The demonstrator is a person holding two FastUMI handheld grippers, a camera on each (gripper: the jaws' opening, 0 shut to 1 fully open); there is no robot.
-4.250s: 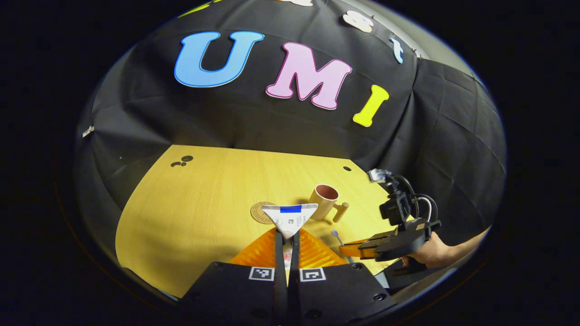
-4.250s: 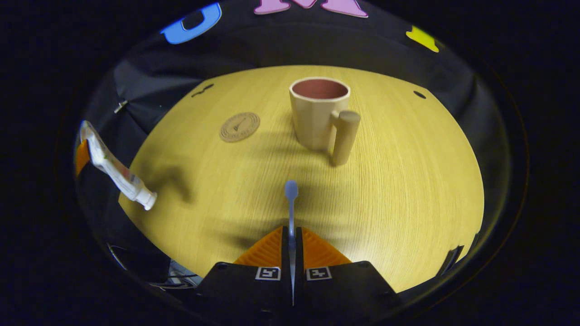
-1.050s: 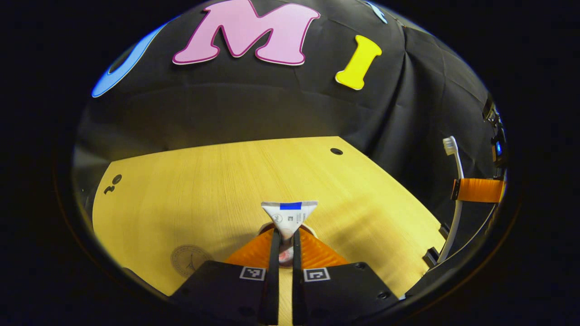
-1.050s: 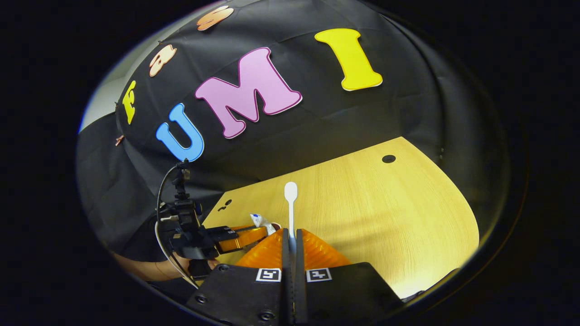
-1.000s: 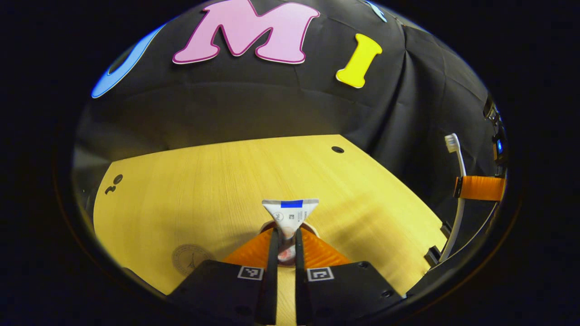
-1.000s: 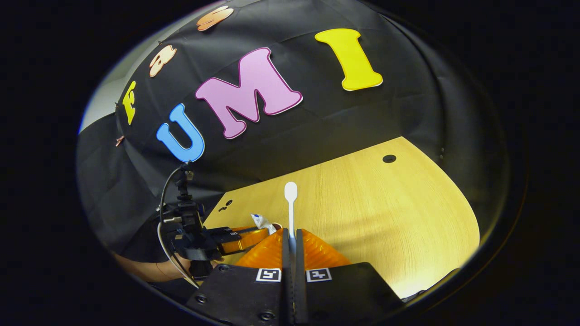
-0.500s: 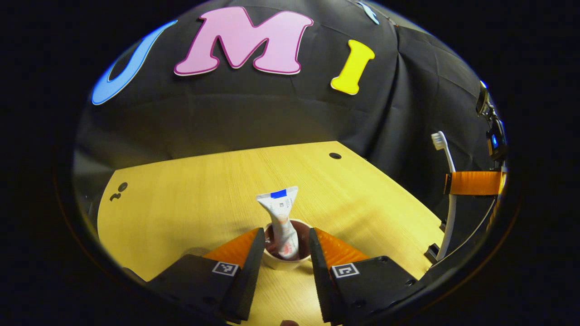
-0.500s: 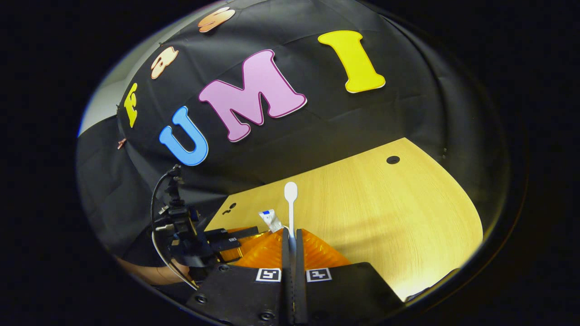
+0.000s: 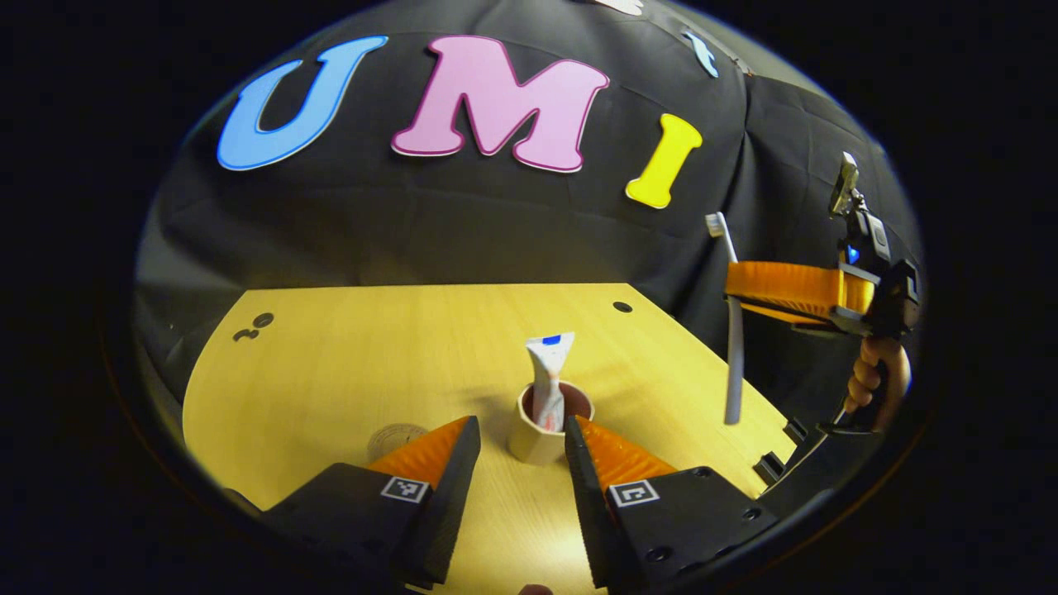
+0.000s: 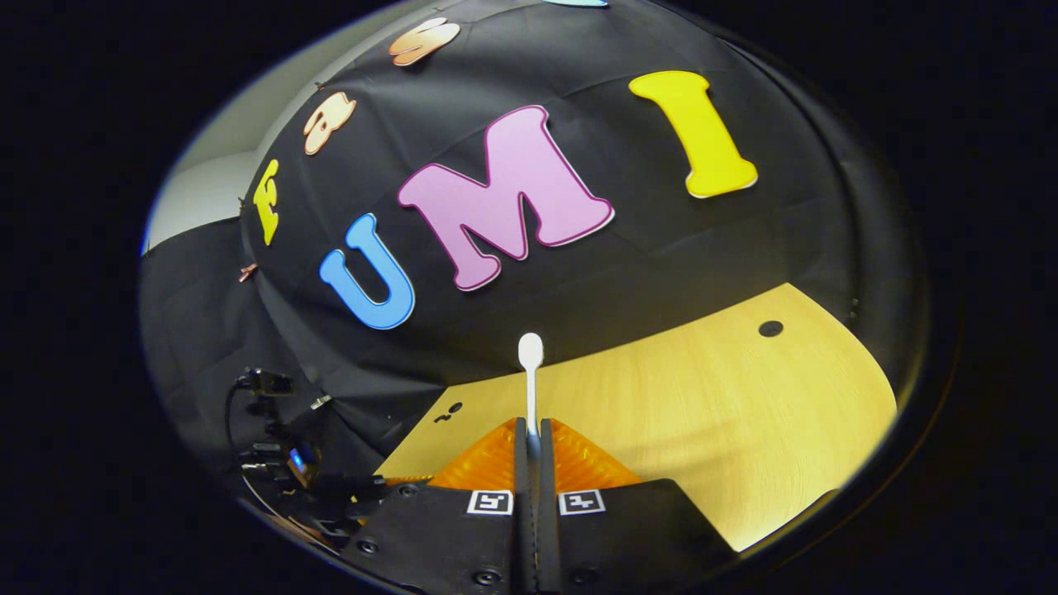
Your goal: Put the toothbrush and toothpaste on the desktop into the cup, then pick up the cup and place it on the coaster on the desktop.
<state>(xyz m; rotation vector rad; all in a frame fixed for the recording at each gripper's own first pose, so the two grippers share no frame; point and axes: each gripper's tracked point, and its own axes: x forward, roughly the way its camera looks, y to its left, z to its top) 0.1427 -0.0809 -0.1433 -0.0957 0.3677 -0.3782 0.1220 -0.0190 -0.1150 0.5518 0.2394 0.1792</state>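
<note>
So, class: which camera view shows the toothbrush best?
The left gripper view: the whole toothbrush hangs upright in the right gripper, bristles up. The right gripper view shows just its head end poking up between the closed fingers.

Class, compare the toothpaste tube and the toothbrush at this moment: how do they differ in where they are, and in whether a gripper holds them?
The white toothpaste tube stands in the tan cup, while the white toothbrush hangs in the air beyond the desk's edge.
The tube is free, the left gripper open before it; the brush is clamped by the right gripper.
Both are roughly upright.
</note>
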